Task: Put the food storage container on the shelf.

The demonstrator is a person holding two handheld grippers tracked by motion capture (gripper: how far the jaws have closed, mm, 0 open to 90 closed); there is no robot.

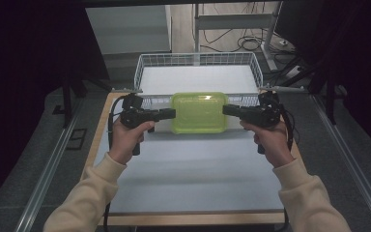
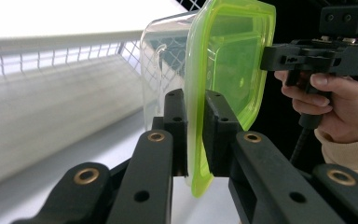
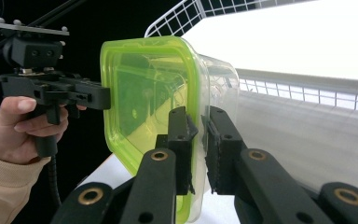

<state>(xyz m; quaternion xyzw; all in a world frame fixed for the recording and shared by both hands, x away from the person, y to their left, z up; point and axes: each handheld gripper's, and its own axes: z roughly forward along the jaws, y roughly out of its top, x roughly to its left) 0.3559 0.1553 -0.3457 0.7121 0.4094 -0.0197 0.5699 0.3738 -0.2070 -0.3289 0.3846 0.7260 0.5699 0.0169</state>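
Note:
A clear plastic container with a green lid hangs level above the white table, just in front of the wire basket. My left gripper is shut on the lid's left edge. My right gripper is shut on its right edge. In the left gripper view the jaws pinch the green lid rim, and the other gripper grips the far edge. The right gripper view has its jaws clamped on the rim of the container, with the left gripper holding the opposite side.
A white wire basket stands at the table's far end, right behind the container. The white tabletop has wooden edges. Metal rails run along both sides, and a desk frame with cables stands behind.

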